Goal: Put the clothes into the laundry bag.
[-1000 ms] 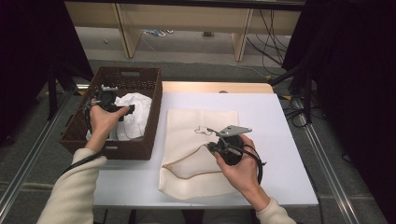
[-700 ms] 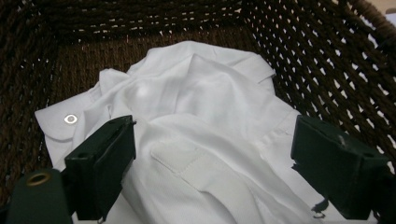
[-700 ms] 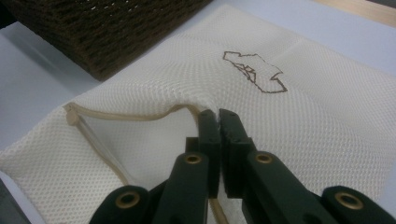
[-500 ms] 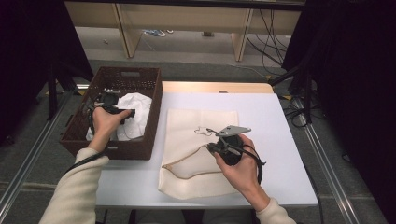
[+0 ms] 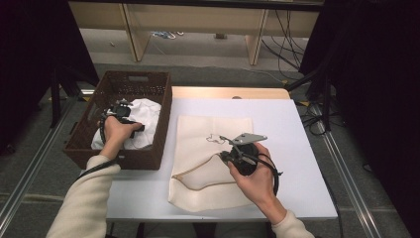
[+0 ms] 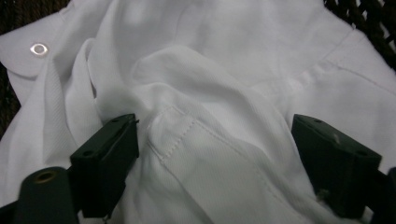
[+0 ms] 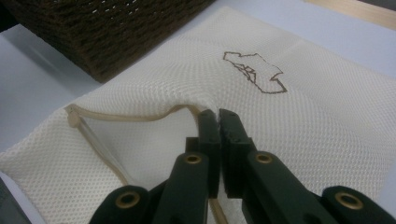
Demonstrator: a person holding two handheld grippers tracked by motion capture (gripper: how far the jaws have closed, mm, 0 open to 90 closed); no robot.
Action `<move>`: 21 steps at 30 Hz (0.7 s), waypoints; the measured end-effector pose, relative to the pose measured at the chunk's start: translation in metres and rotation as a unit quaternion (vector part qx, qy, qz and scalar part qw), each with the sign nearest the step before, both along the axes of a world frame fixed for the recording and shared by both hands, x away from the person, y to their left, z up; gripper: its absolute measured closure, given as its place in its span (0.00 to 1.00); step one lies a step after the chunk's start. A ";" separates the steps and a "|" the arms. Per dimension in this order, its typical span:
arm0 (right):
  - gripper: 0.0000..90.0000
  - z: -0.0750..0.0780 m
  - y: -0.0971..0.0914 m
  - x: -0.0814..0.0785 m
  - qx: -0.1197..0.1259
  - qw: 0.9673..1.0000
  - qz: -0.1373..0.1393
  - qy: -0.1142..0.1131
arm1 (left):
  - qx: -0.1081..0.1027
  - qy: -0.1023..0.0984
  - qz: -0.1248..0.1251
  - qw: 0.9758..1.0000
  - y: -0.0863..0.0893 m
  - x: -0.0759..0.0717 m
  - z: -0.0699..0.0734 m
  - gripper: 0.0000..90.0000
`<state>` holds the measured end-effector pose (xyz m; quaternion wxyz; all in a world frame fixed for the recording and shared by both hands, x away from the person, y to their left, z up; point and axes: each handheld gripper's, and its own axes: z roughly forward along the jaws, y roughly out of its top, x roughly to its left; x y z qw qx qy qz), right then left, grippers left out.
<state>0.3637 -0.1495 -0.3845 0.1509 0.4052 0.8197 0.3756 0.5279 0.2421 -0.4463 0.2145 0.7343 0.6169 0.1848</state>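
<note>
A white garment [image 5: 147, 112] lies crumpled in a brown wicker basket [image 5: 167, 114] at the table's left. My left gripper [image 5: 131, 121] is down inside the basket, right over the cloth. In the left gripper view my left gripper [image 6: 219, 156] is open, jaws wide apart, with a stitched fold of the white garment [image 6: 210, 84] bulging between them. A cream mesh bag [image 5: 210, 130] with a drawstring lies flat on the white table [image 5: 282, 119]. My right gripper [image 5: 224, 155] is shut on the bag's mouth edge, holding it slightly raised. The right gripper [image 7: 215, 119] pinches the cream mesh bag [image 7: 308, 121] beside the cord.
The basket's woven wall [image 7: 102, 28] stands just left of the bag. A brown outline print [image 7: 254, 72] marks the bag's middle. A wooden strip [image 5: 230, 92] runs along the table's far edge. Cables [image 5: 292, 29] lie on the floor behind.
My left hand has sunk a little deeper into the basket, onto the white garment. The right hand and the mesh bag have stayed put.
</note>
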 end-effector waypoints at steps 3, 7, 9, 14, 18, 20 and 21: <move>0.99 0.000 -0.002 0.002 -0.003 1.000 0.008 -0.017 | 0.021 0.007 -0.004 1.000 -0.001 0.001 -0.002 0.33; 0.99 0.000 -0.002 0.001 -0.003 1.000 0.003 -0.006 | 0.030 0.000 -0.008 1.000 0.000 0.001 -0.008 0.51; 0.99 0.000 -0.001 0.001 0.000 1.000 0.002 -0.005 | 0.036 0.009 -0.014 0.999 -0.002 0.001 -0.007 0.57; 0.99 0.000 -0.003 0.004 -0.011 0.999 0.019 -0.027 | 0.032 0.010 -0.019 0.999 0.000 0.002 -0.005 0.84; 0.99 0.001 -0.002 0.000 -0.001 1.000 -0.002 0.001 | 0.023 0.005 -0.026 0.999 0.005 0.002 -0.004 0.90; 0.99 0.001 -0.001 0.001 -0.001 1.000 0.001 0.002 | 0.018 0.013 -0.024 0.999 0.007 0.001 -0.002 0.91; 0.99 0.001 -0.001 0.001 -0.001 1.000 0.000 0.002 | 0.013 -0.003 -0.024 1.000 0.008 0.001 -0.004 0.92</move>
